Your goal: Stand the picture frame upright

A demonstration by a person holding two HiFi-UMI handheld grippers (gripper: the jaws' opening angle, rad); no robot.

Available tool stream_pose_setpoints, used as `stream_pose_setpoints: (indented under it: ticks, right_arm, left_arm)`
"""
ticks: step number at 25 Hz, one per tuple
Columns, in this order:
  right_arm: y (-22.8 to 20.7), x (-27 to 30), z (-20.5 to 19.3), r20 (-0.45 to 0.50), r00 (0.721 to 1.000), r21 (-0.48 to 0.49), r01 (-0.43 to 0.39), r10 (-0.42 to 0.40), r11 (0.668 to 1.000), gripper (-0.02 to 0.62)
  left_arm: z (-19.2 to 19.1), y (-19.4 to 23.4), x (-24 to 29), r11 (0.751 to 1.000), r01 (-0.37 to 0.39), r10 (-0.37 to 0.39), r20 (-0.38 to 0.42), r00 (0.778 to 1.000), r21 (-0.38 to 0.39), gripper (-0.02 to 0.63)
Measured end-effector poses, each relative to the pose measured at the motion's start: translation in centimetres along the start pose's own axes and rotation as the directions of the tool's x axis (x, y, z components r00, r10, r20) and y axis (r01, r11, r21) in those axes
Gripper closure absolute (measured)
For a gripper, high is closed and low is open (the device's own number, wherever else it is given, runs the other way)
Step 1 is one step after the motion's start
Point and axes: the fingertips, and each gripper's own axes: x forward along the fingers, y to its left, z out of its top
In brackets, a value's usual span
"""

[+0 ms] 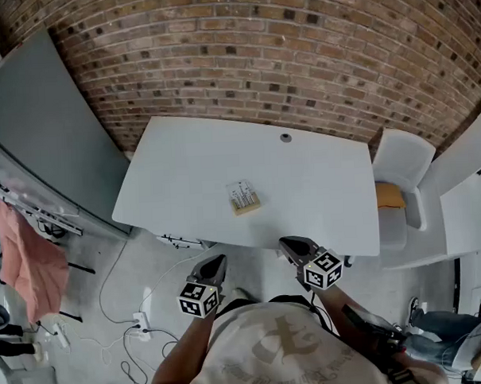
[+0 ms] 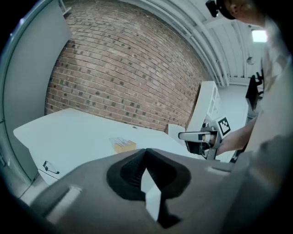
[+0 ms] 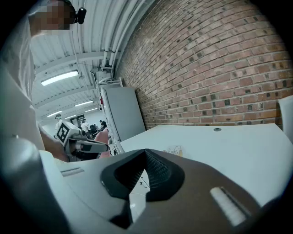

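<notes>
Frame (image 1: 243, 197): flat on counter (image 1: 176, 182); likely light, stiff, fragile; grip an edge.
Left tool (image 1: 215, 265): clenched, empty.
Right tool (image 1: 291, 245): clenched, empty.

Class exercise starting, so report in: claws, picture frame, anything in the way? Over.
Left claw shut, empty, short of table. Right claw shut, empty, at its near edge. Picture frame flat mid-table, untouched. Path clear.
</notes>
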Motion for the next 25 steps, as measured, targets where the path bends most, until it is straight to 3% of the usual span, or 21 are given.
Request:
stream_pose_setpoints:
  ticks: [12,22,25]
  right_arm:
    - [-0.1,-3.4,-0.6,0.032,0.999,-0.002,0.005,-0.005,1.000,0.588]
    - [-0.3,-4.7,-0.7,0.077,0.997,0.040,0.006,-0.009,0.999,0.588]
    - [-0.5,-4.7,-1.0,0.057,0.998,0.012,0.014,-0.015,1.000,0.588]
  left_arm:
    - [-0.4,-3.8,0.2,0.999,0.011,-0.011,-0.004,1.000,0.032,0.603]
    - [-1.4,-4.6,-0.1,1.000,0.002,-0.002,-0.016,1.000,0.027,0.603]
    - [-1.1,-4.6,0.1,1.000,0.005,-0.005,-0.008,1.000,0.024,0.603]
